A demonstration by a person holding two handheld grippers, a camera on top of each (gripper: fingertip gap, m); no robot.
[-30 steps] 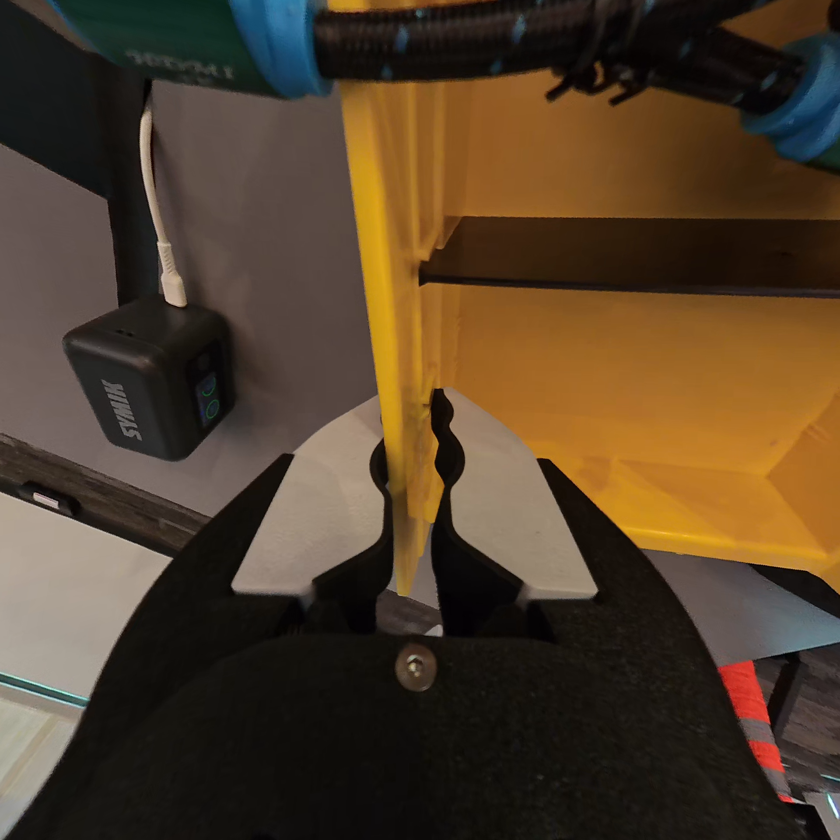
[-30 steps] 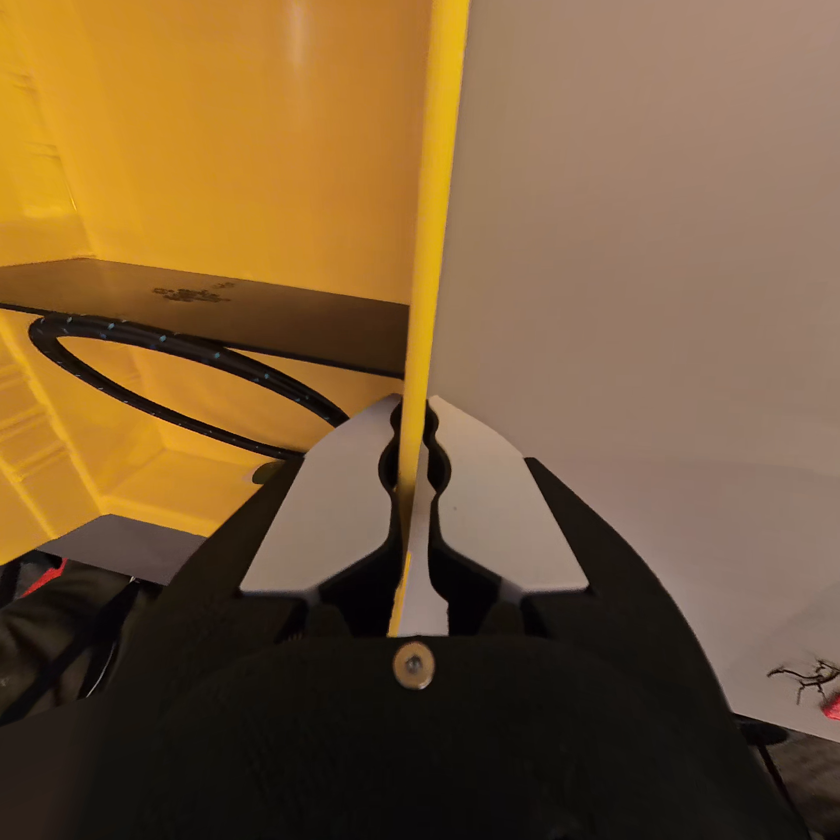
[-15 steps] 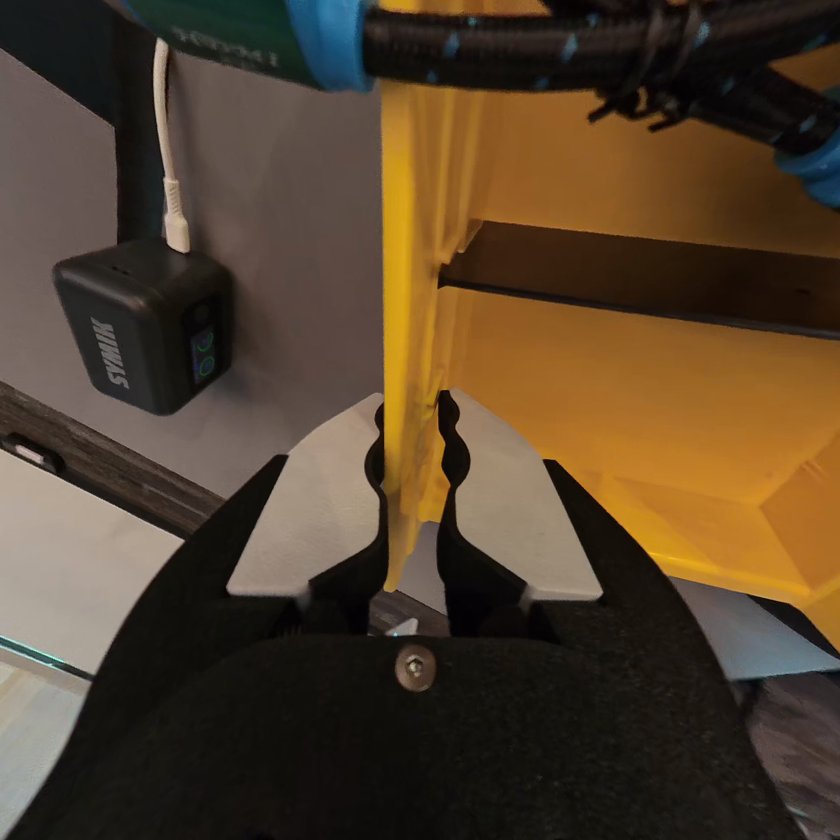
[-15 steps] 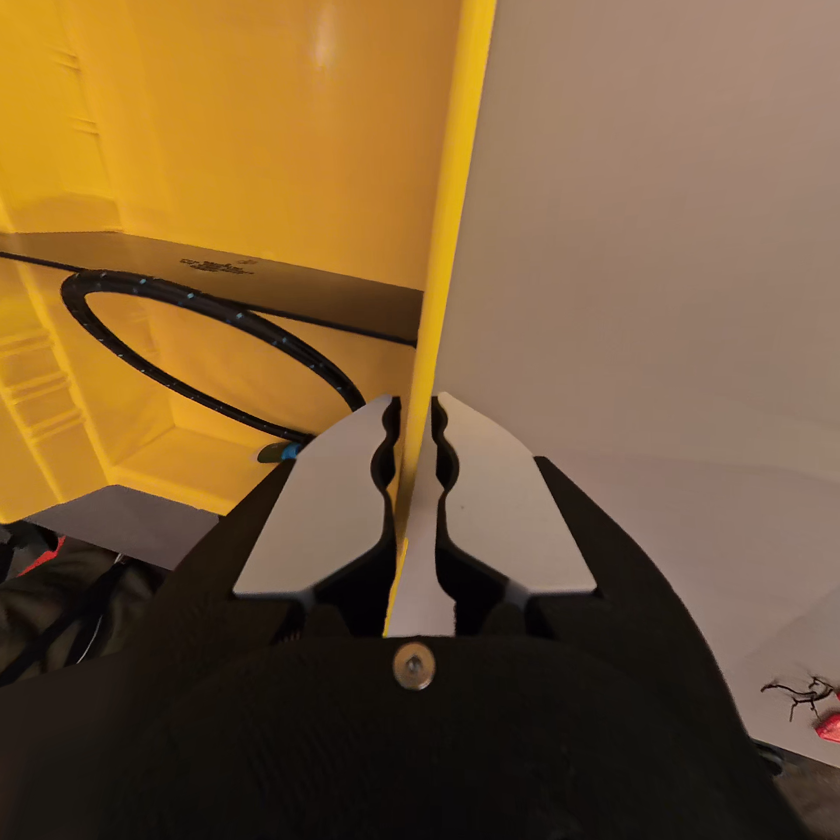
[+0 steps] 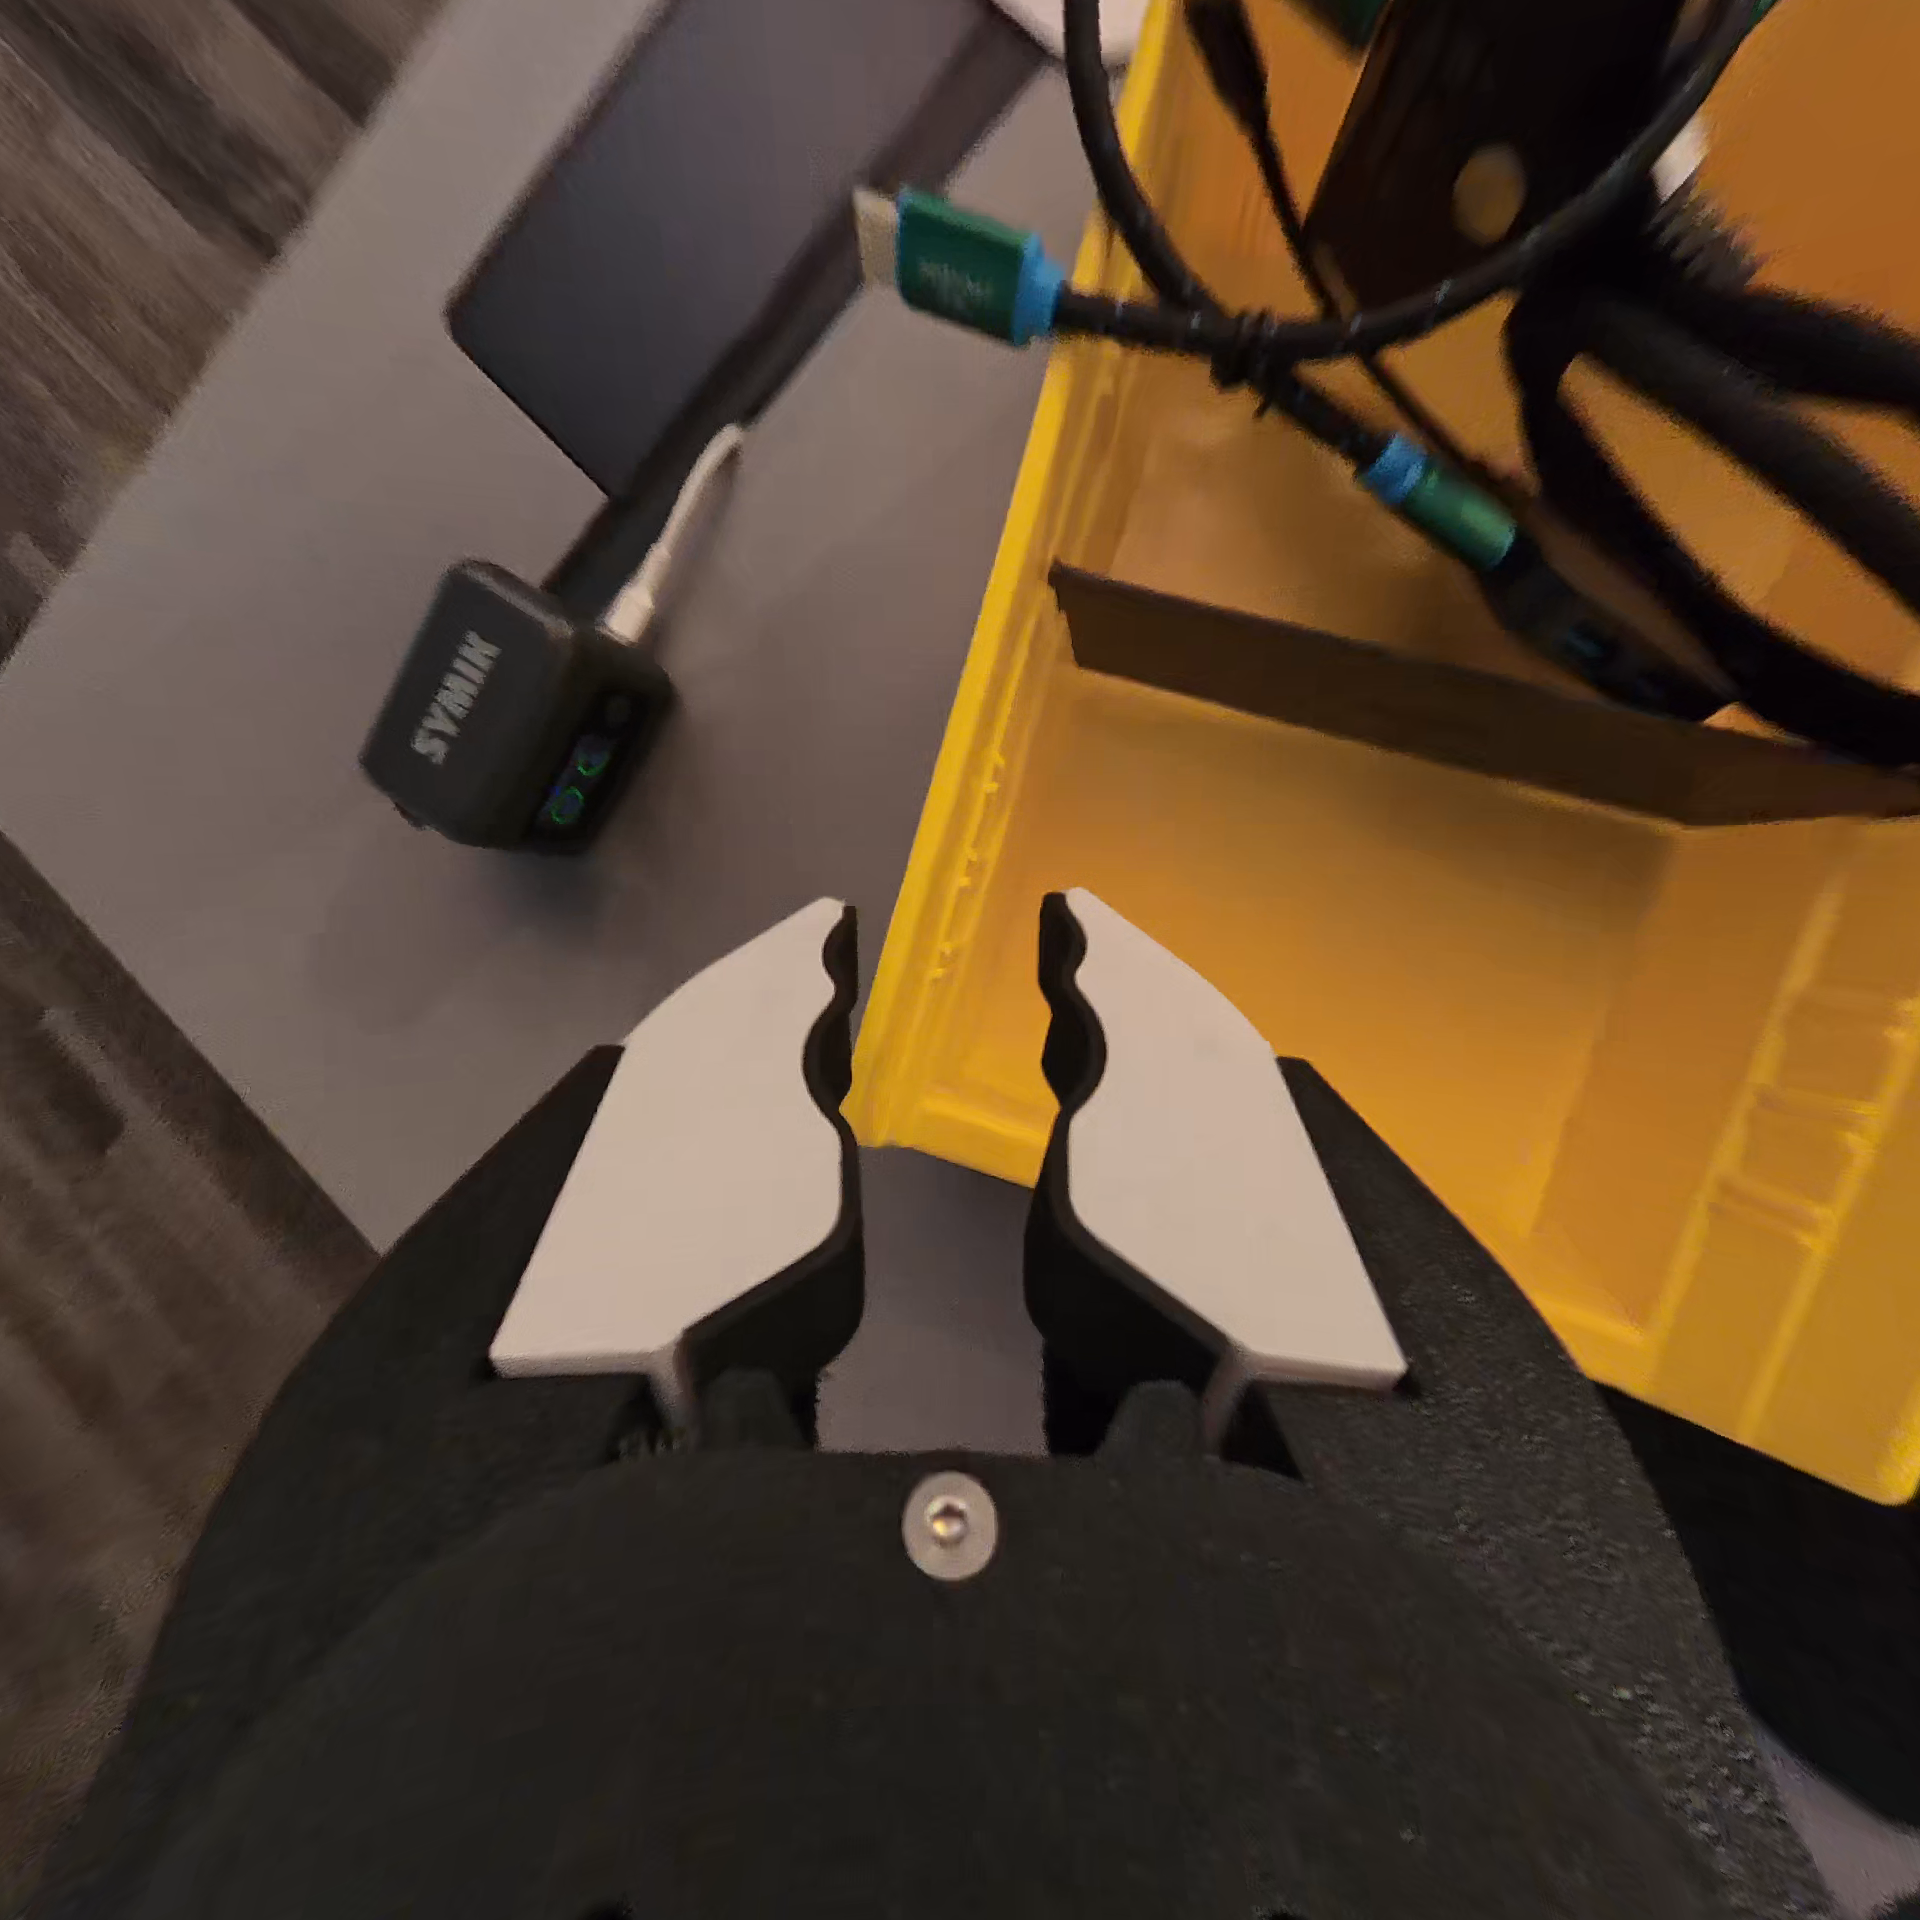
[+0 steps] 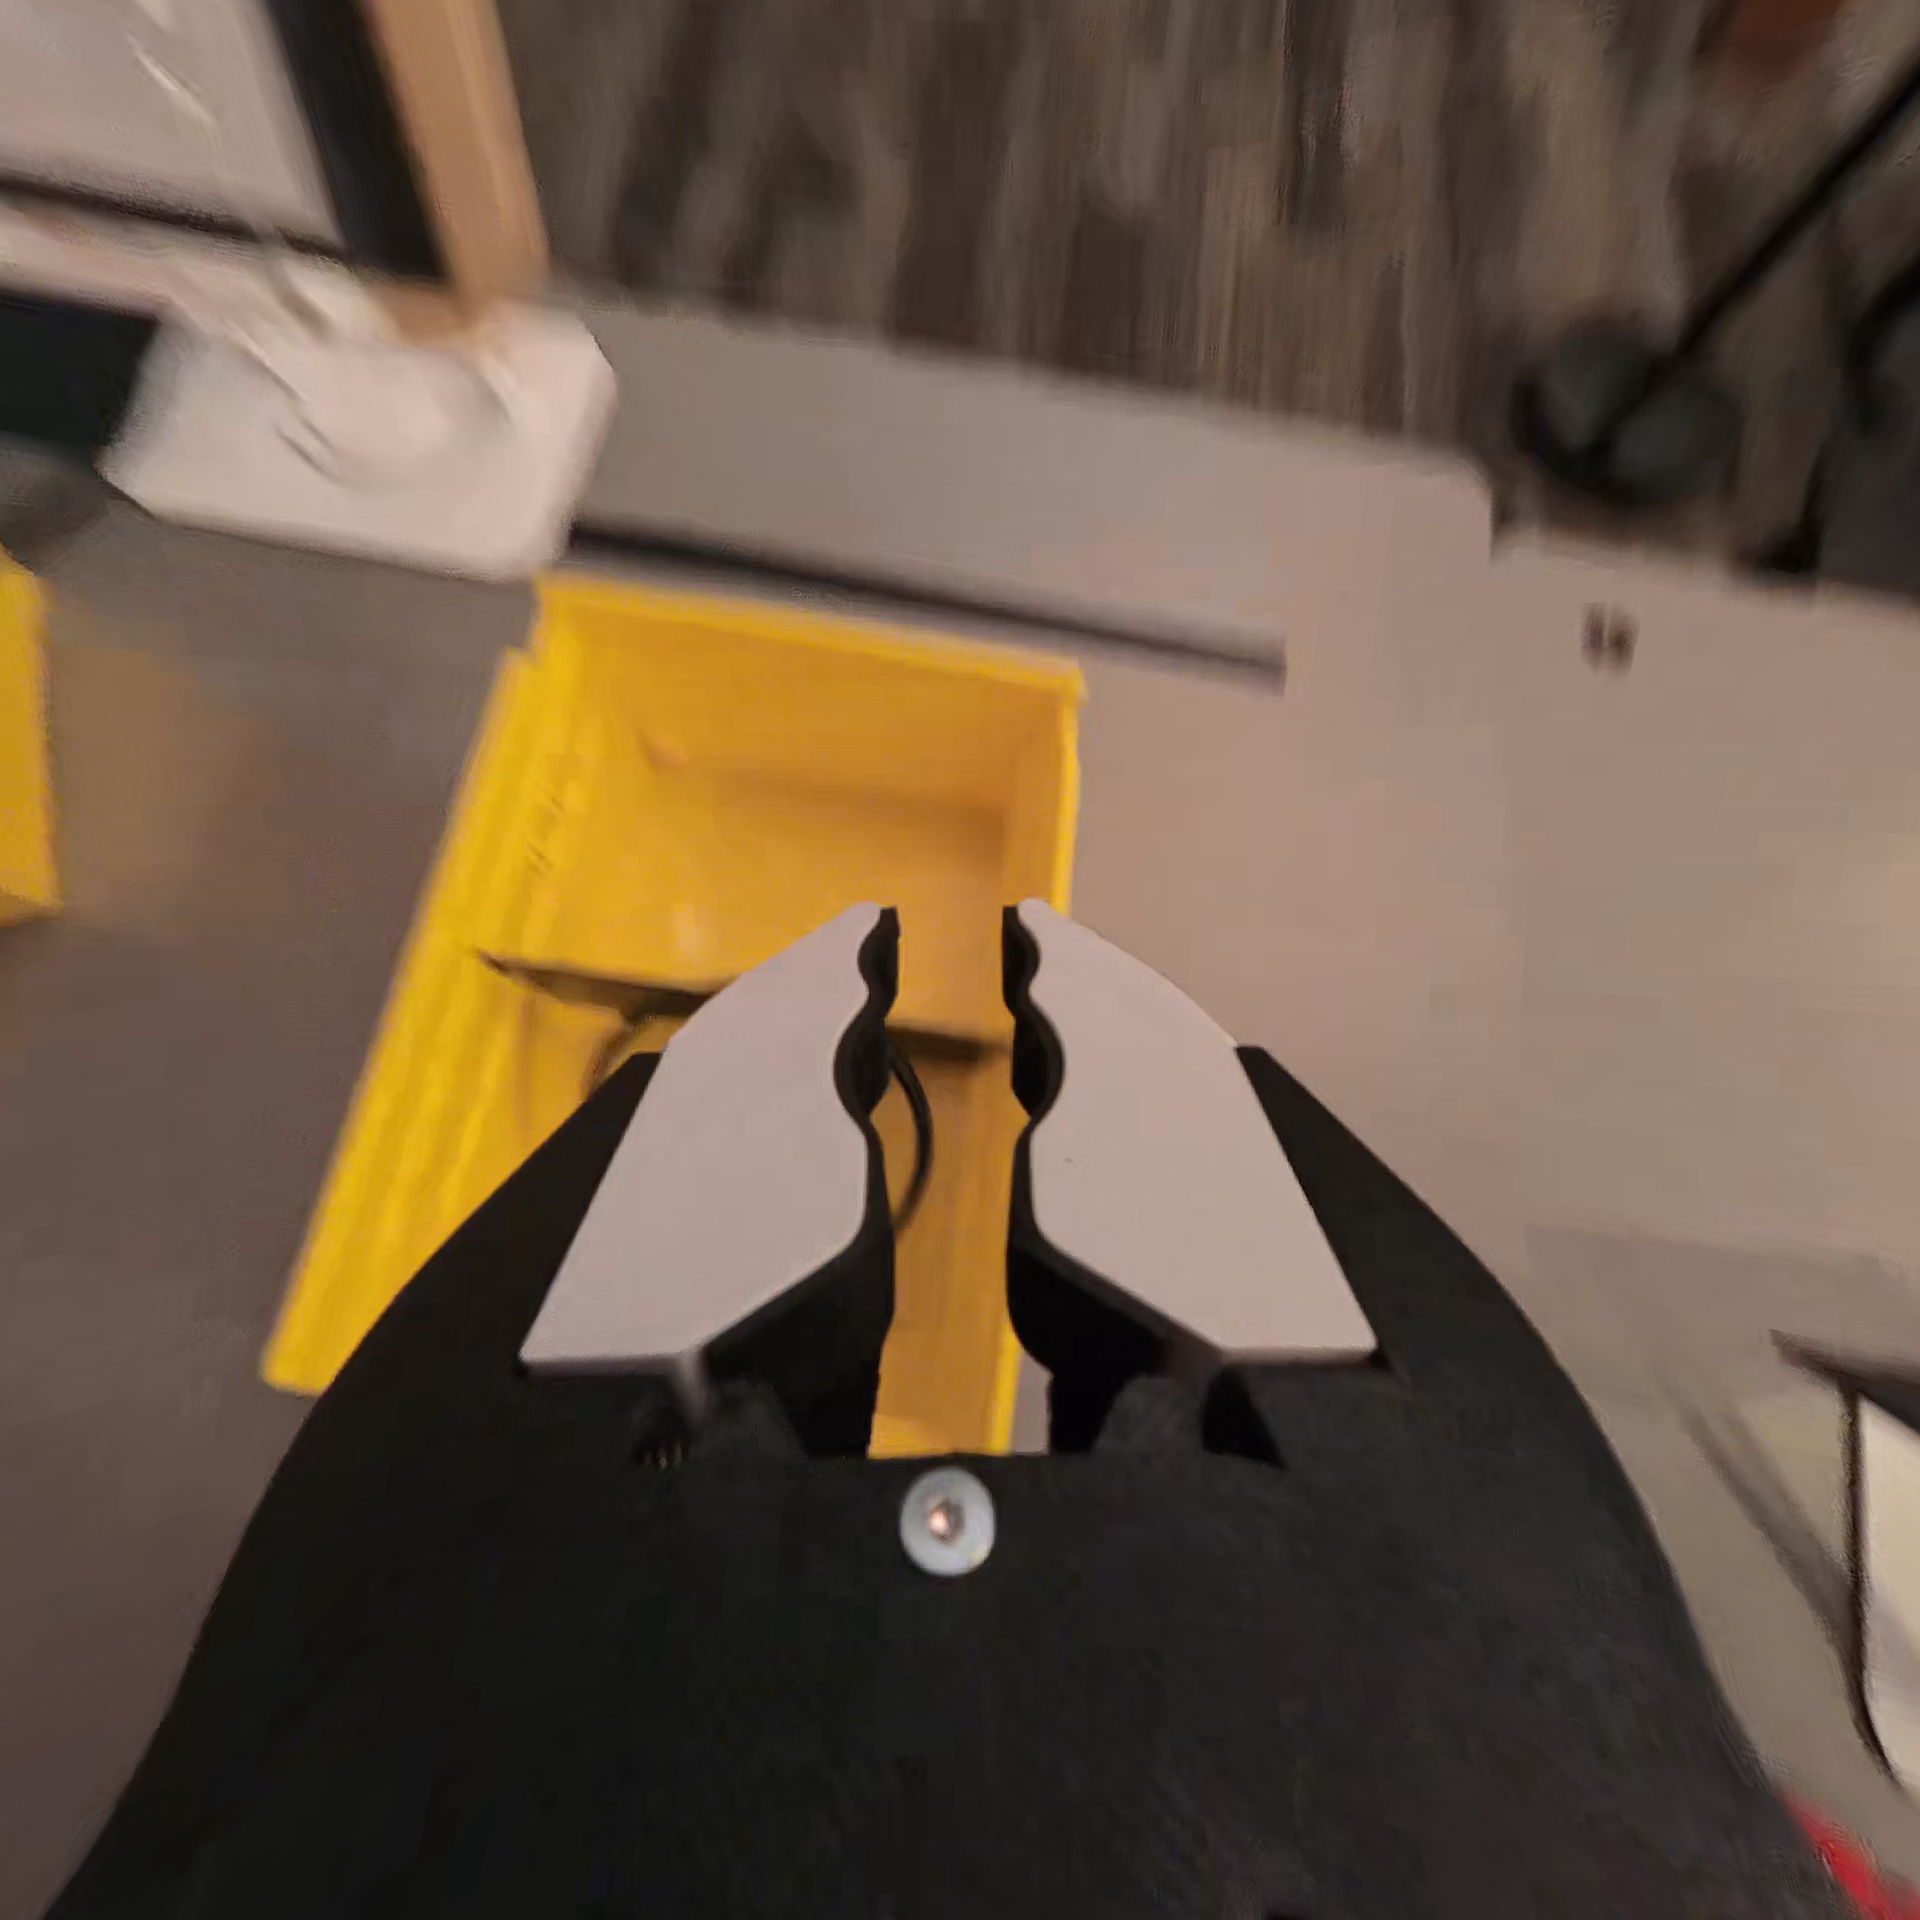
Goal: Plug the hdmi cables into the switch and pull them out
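A yellow bin (image 5: 1351, 987) stands on a grey table (image 5: 312, 520). It holds black braided HDMI cables (image 5: 1714, 343). One green plug with a blue collar (image 5: 956, 265) sticks out over the bin's left rim. A second green plug (image 5: 1444, 509) meets a small black switch (image 5: 1590, 634) resting on a dark divider (image 5: 1455, 717). My left gripper (image 5: 948, 914) is open and empty, above the bin's near left corner. My right gripper (image 6: 951, 920) is open and empty, high above the bin (image 6: 727, 831). A black cable (image 6: 909, 1132) shows between its fingers. This view is blurred.
A small black device (image 5: 509, 717) with a white cable (image 5: 665, 540) lies left of the bin, and a dark flat slab (image 5: 665, 239) lies behind it. A white box (image 6: 353, 436) sits at the far left of the table, and another yellow bin edge (image 6: 21, 779) shows at the left.
Both grippers were shut on the bin's side walls. Both have let go, opened and pulled up and back. The right wrist view now looks down on the whole bin.
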